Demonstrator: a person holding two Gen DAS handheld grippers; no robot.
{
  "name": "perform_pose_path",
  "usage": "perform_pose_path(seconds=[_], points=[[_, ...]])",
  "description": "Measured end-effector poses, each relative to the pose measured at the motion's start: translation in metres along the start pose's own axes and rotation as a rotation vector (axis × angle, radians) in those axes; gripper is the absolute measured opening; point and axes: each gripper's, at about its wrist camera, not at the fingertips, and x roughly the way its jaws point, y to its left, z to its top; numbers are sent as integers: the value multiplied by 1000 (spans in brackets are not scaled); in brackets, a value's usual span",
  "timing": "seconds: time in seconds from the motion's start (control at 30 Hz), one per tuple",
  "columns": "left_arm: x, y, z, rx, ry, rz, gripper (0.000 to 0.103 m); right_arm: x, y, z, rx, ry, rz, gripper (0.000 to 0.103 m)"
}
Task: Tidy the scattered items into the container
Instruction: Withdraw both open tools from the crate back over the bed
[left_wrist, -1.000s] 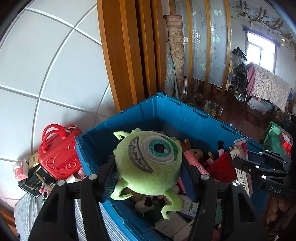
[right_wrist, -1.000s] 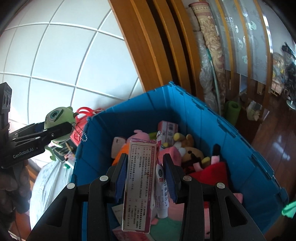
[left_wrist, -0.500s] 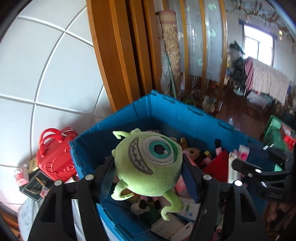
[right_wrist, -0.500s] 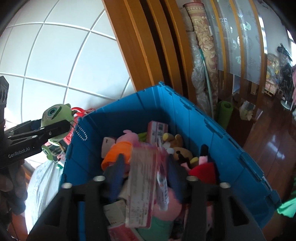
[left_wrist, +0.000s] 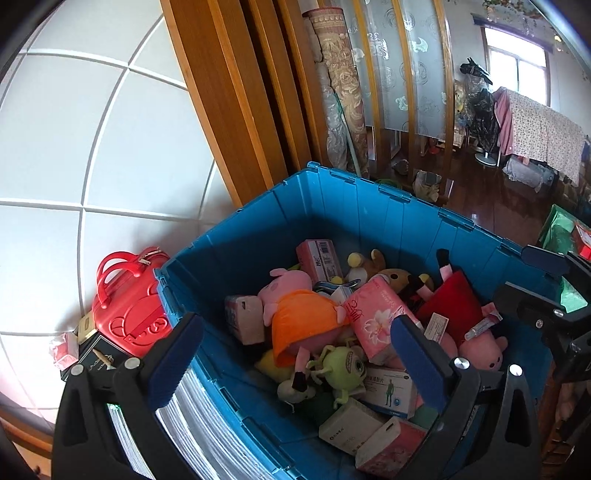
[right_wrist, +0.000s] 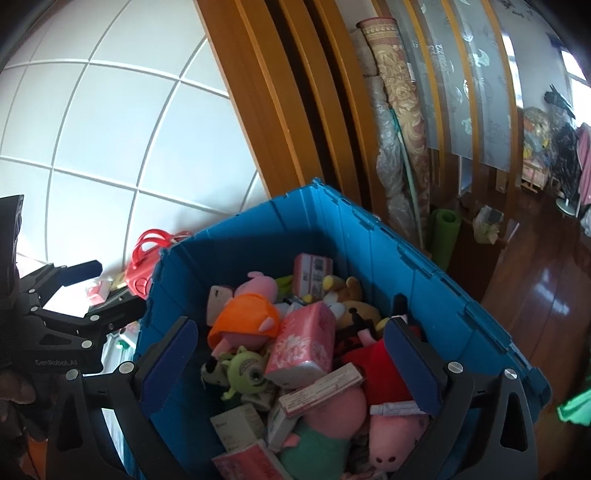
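A blue plastic bin (left_wrist: 373, 210) (right_wrist: 388, 251) is full of plush toys and boxes. My left gripper (left_wrist: 295, 354) is open and empty above the bin's near left side. The green one-eyed plush (left_wrist: 343, 367) (right_wrist: 245, 371) lies in the bin among the toys. My right gripper (right_wrist: 291, 362) is open and empty over the bin. The long pink-and-white box (right_wrist: 319, 387) lies flat on the pile with a small tube (right_wrist: 393, 408) beside it. Each gripper shows at the other view's edge: the right one (left_wrist: 546, 295) and the left one (right_wrist: 74, 295).
A red toy handbag (left_wrist: 127, 302) and small boxes (left_wrist: 94, 356) lie left of the bin against the white wall. A wooden door frame (left_wrist: 236, 103) and a rolled rug (left_wrist: 343, 92) stand behind it. A green bag (left_wrist: 561, 236) sits to the right on the wooden floor.
My left gripper opened and the green plush dropped into the bin. My right gripper opened and the long box and tube fell onto the pile.
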Motion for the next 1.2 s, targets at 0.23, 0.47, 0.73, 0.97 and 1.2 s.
perform_pose_path(seconds=[0.23,0.47,0.73,0.97,1.2], points=[[-17,11,-11,-25,-12,21,103,-9,16,-2,-28,-10,23,102],[-24,32,-36,-82,20,30,103,-13,40,-6,-74,-11,58,102],[-39,72,-74,-147,40,84,103,-10,74,-11,-122,-3,106,102],[-52,120,-113,-235,69,148,103,-3,118,-16,-184,14,164,102],[-66,174,-151,-310,79,205,103,11,177,-25,-254,41,230,102]])
